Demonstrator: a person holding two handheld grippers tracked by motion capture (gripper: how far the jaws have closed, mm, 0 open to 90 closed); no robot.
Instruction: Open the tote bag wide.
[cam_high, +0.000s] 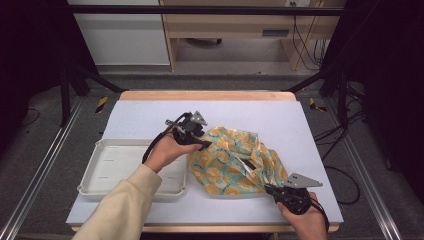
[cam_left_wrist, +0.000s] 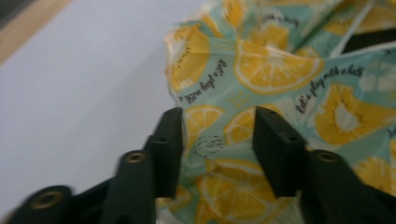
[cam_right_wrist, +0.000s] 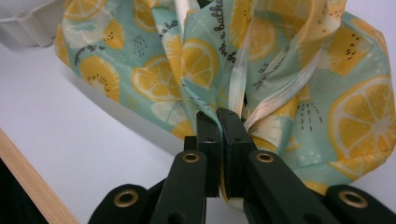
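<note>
Diagonally, cloth (cam_high: 232, 162) runs left gripper (cam_high: 209, 144) to right gripper (cam_high: 264, 189).

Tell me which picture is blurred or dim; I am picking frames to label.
High view: even light on the table, dark at both sides, sharp enough. Left gripper view: soft with motion blur, worst on the left tongs and cloth lettering. Right gripper view: crisp on the right tongs, with a soft shadow under the cloth.

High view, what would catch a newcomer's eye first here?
The lemon-print cloth, bunched mid-table on the white mat. The right gripper pinches its near corner shut; the left gripper straddles its far edge, jaws apart. A white tray sits at the left.
</note>
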